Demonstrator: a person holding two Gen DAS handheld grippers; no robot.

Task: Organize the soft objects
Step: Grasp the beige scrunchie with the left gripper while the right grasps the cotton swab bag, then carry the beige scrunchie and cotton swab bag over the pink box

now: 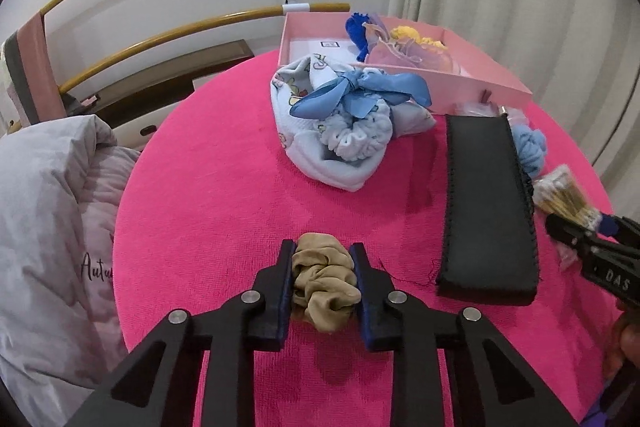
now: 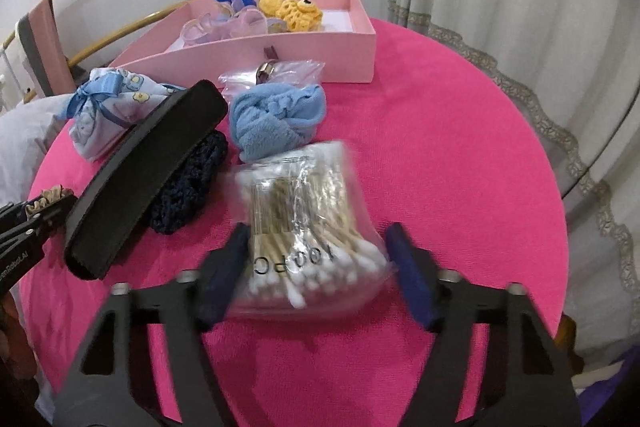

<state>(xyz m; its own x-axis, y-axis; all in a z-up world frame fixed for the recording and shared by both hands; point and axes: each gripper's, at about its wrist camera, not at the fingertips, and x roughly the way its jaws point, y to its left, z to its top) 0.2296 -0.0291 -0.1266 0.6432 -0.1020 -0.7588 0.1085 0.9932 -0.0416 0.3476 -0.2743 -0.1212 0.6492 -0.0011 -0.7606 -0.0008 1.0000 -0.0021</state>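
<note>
One tan satin scrunchie (image 1: 325,281) pinched btwn left gripper (image 1: 323,283) fingers, low over pink-covered counter (image 1: 224,195). Right gripper (image 2: 316,267) fingers spread around one clear bag of cotton swabs (image 2: 308,227), w/ one pink box (image 2: 280,55) behind.

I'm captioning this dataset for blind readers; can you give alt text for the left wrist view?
The left gripper is shut on a tan scrunchie over a pink tablecloth. Beyond lie a blue bow bundle, a black pouch and a pink box.
</note>
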